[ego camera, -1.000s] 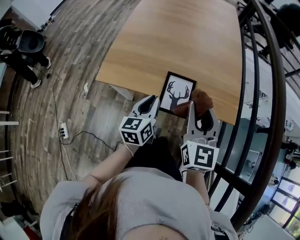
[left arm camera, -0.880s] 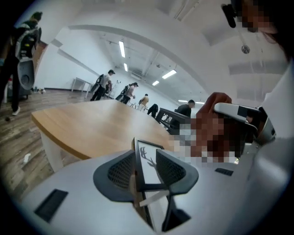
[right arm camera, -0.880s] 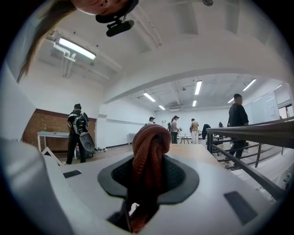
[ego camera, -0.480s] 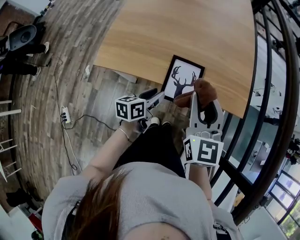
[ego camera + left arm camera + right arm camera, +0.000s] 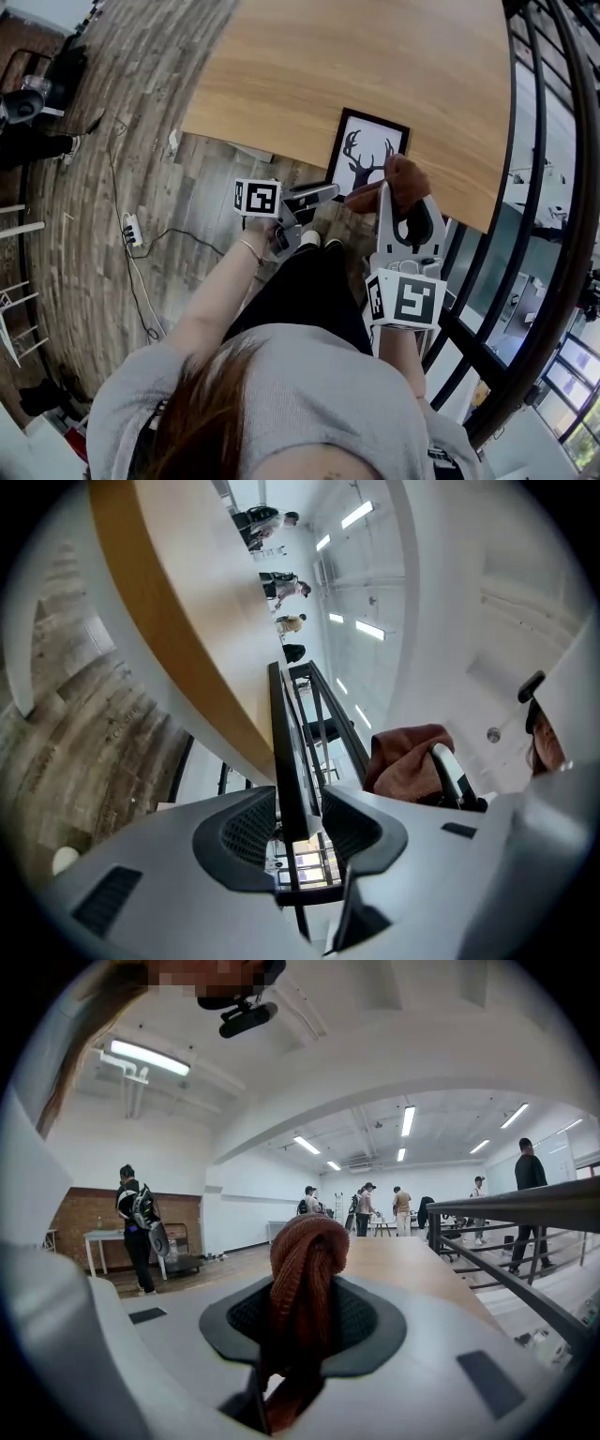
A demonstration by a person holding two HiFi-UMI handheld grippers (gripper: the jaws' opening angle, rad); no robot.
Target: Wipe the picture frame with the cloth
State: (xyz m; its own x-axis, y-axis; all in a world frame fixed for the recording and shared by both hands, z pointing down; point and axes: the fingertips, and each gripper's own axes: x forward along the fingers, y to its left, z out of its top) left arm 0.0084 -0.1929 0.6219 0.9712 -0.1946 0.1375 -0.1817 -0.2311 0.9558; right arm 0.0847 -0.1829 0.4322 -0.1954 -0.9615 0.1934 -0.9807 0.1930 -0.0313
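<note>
Your grey top (image 5: pixel 300 403): fills the bottom of the head view, and both forearms reach forward from it.
Your left gripper (image 5: pixel 326 193) (image 5: pixel 298 799): rolled onto its side and pointing at the frame's near edge. Its jaws have just been opening and now stand apart, with the frame's black edge between them. A gap shows at one pad; the other probably clears it too, though the view is too tight to be sure.
Your right gripper (image 5: pixel 403 199) (image 5: pixel 302 1288): clenched on the cloth, pointing out across the table.
Cloth (image 5: pixel 405 173) (image 5: pixel 305 1241): reddish-brown knit, bunched between the right jaws and rising above them. From above it sits over the frame's near right corner.
Picture frame (image 5: pixel 368 155) (image 5: pixel 284 742): black, with a white deer-head print, lying on the table at its near edge.
Table (image 5: pixel 375 56) (image 5: pixel 412 1269): light wood.
Floor (image 5: pixel 112 112): grey-brown planks, with a power strip (image 5: pixel 131 232) and its cable.
Railing (image 5: pixel 553 187): dark metal, curving past on your right.
</note>
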